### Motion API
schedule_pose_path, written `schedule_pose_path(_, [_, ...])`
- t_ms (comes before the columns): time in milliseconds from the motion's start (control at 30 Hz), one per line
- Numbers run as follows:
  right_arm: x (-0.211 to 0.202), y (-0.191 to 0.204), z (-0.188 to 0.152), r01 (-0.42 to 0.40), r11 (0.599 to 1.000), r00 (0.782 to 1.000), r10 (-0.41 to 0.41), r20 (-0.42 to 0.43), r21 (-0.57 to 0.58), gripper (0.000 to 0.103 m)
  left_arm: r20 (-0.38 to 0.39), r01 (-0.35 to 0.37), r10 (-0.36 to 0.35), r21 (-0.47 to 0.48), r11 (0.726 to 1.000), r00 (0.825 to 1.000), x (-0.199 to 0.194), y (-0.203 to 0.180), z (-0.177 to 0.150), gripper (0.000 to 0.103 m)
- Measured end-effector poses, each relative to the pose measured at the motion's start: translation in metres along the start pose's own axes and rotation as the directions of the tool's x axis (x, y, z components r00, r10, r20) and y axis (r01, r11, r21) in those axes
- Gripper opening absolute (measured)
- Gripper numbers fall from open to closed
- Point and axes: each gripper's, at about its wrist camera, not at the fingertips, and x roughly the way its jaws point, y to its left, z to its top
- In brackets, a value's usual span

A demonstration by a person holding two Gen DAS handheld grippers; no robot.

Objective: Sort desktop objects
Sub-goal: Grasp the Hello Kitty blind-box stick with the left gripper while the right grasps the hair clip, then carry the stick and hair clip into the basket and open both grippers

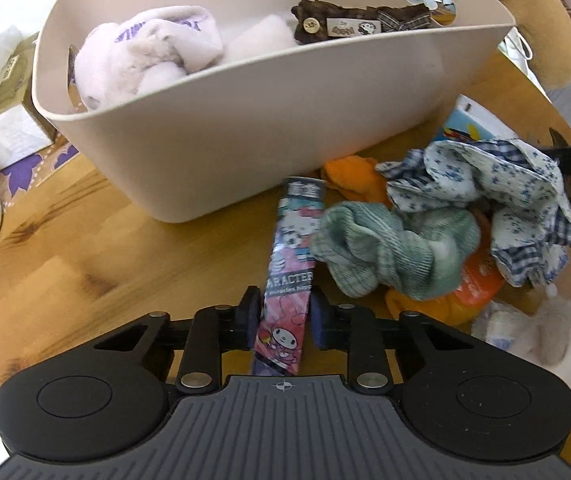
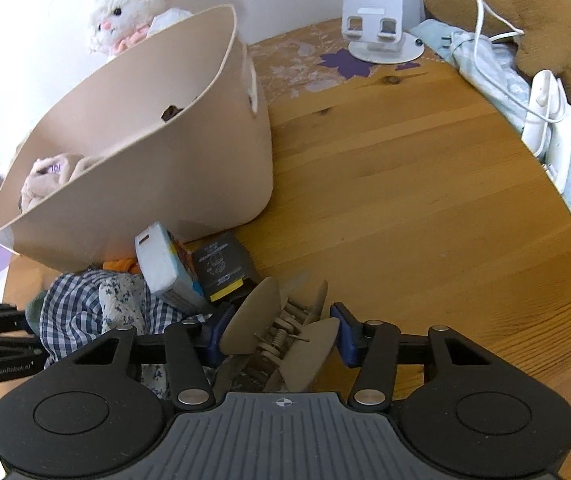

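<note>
Item 1, left hand-held gripper (image 1: 284, 317): jaws drawn in on a flat cartoon-print packet (image 1: 291, 264), the blue pads against its two edges near the near end. The packet lies lengthwise on the wooden bench (image 1: 65, 264), its far end almost at the foot of the beige bin (image 1: 245, 128).

Item 2, right hand-held gripper (image 2: 281, 334): pinching a tan claw hair clip (image 2: 281, 328) across its wings, at the near right edge of the clutter.

Item 3, unsorted pile, right of the packet: green sock (image 1: 389, 256), floral and gingham cloth (image 1: 497, 200), orange items, a small carton (image 2: 165, 268).

Item 4, bin contents: pale plush (image 1: 145, 56), brown fabric piece (image 1: 361, 20).

Step in hand, by judgement: both grasps are being made; neither item looks lifted yet.

Next move calls for: raising each piece clear of the pile and over the bin's near wall before letting go. The thin packet may pivot between the pads.
</note>
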Motion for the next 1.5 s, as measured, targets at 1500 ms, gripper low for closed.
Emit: schedule_pose_path(1500, [-0.078,-0.001,0.057,-0.135,0.976,0.976,0.160,0.146,-0.172,0.049,0.224,-0.187,0.227,-0.184,0.965,0.948,-0.128,-0.010,-0.009,0.023])
